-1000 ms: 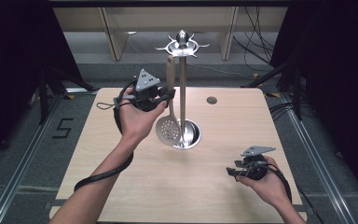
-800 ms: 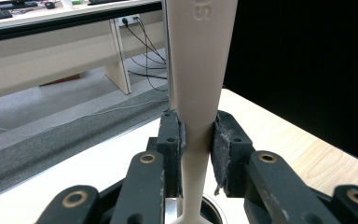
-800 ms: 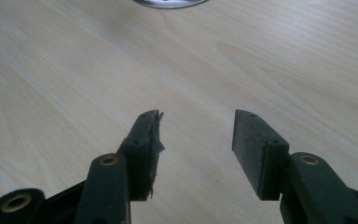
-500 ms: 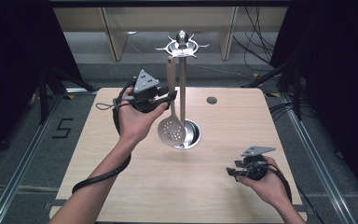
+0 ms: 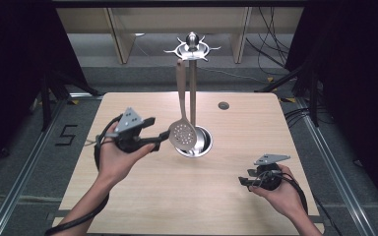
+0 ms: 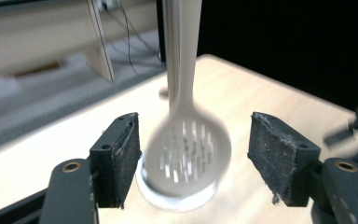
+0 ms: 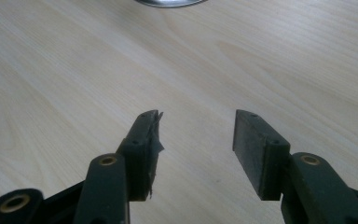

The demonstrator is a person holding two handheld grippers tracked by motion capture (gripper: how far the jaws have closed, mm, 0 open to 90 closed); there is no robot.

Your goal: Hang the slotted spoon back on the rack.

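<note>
High view first: the only writing I can make out is a "5" (image 5: 67, 134) marked on the floor left of the table (image 5: 142, 201); no brand or label readable on anything else. The slotted spoon (image 5: 182, 135) hangs from the top ring of the metal rack (image 5: 192, 49), its perforated bowl dangling just in front of the rack's round base (image 5: 204, 146); the left gripper (image 5: 152, 132) sits just to the left of that bowl, jaws pointing at it. Left gripper view has the bowl (image 6: 189, 156) between the two pads, a bit beyond them and blurry, nearer the left pad, neither pad pressing on it; the jaws have just been opening and now stand wide, holding nothing. Right gripper (image 5: 246, 178) rests low over the near right part of the table, well apart from the spoon; right gripper view shows its jaws (image 7: 196, 133) parted over bare wood.
</note>
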